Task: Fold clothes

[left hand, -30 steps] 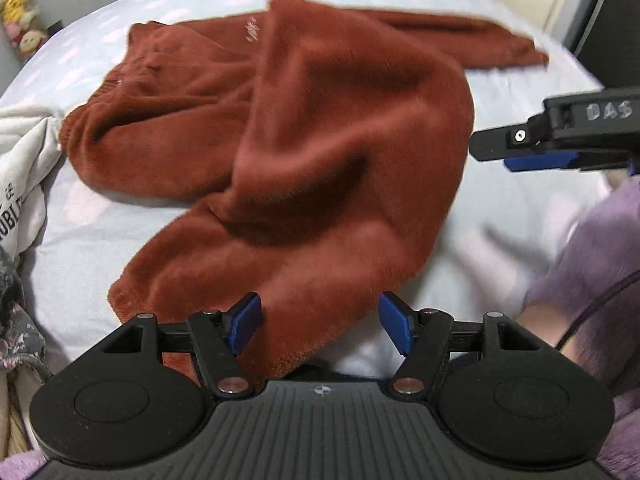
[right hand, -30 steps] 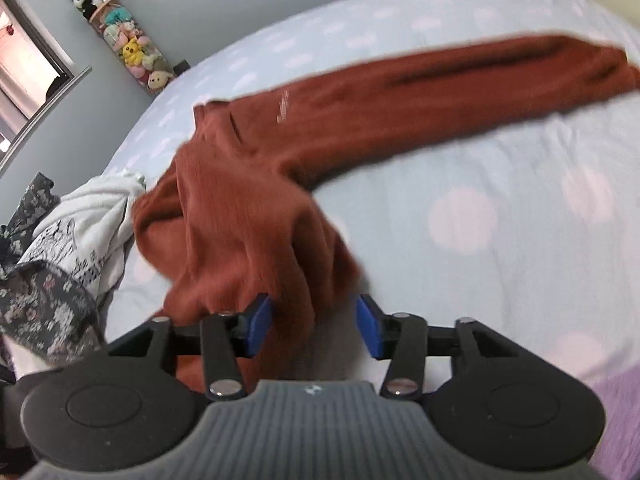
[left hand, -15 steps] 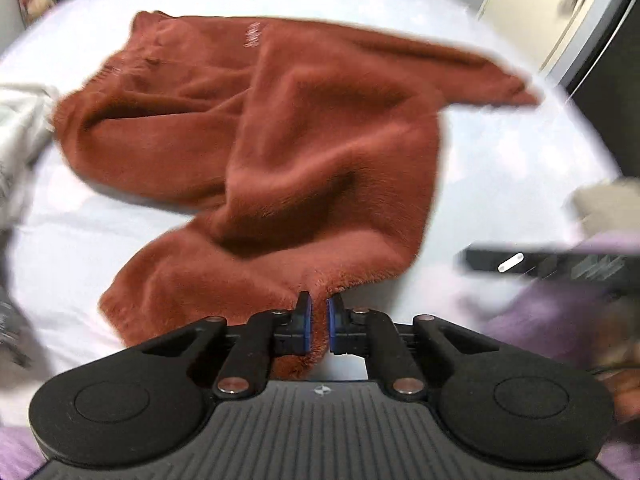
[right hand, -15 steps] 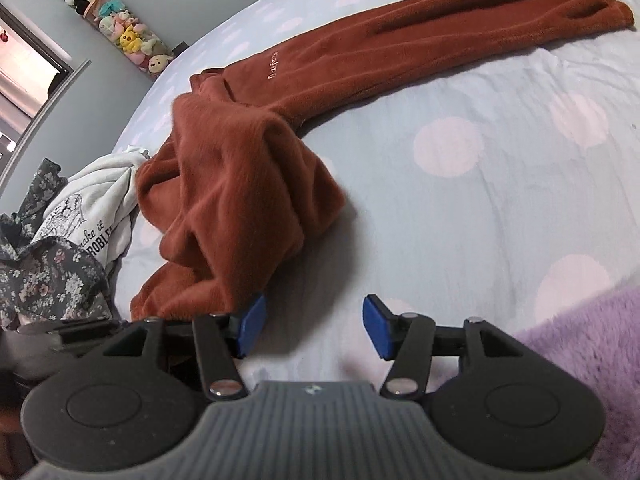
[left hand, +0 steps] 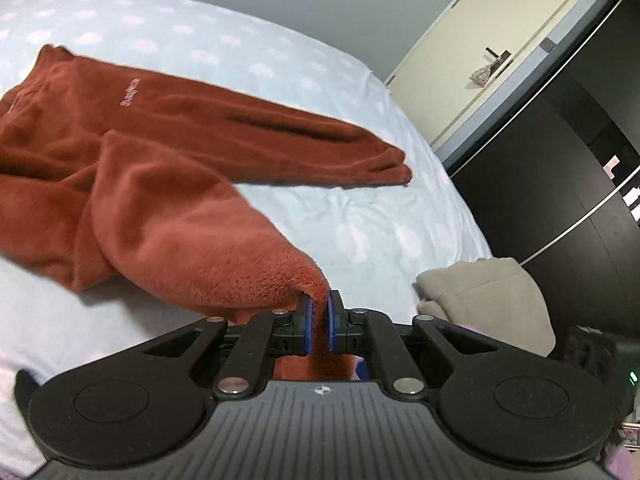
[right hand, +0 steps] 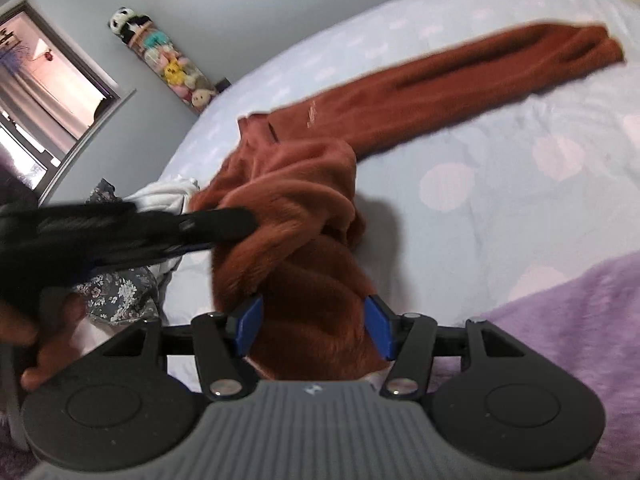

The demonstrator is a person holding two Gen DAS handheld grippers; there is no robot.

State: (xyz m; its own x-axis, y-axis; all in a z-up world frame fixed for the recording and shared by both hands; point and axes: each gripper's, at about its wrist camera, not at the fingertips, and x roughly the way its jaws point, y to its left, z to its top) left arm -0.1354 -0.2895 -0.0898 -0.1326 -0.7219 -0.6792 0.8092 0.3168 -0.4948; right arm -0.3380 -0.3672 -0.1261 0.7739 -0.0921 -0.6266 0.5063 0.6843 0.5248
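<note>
Dotted bedsheet, rust pants, grey wall

The fleece trousers are rust-brown with small pale lettering near the waist. The bed sheet is pale blue with soft pinkish-white dots. A folded beige garment lies at its edge, a lilac fuzzy blanket nearby, and a grey floral cloth beside a white top
</note>
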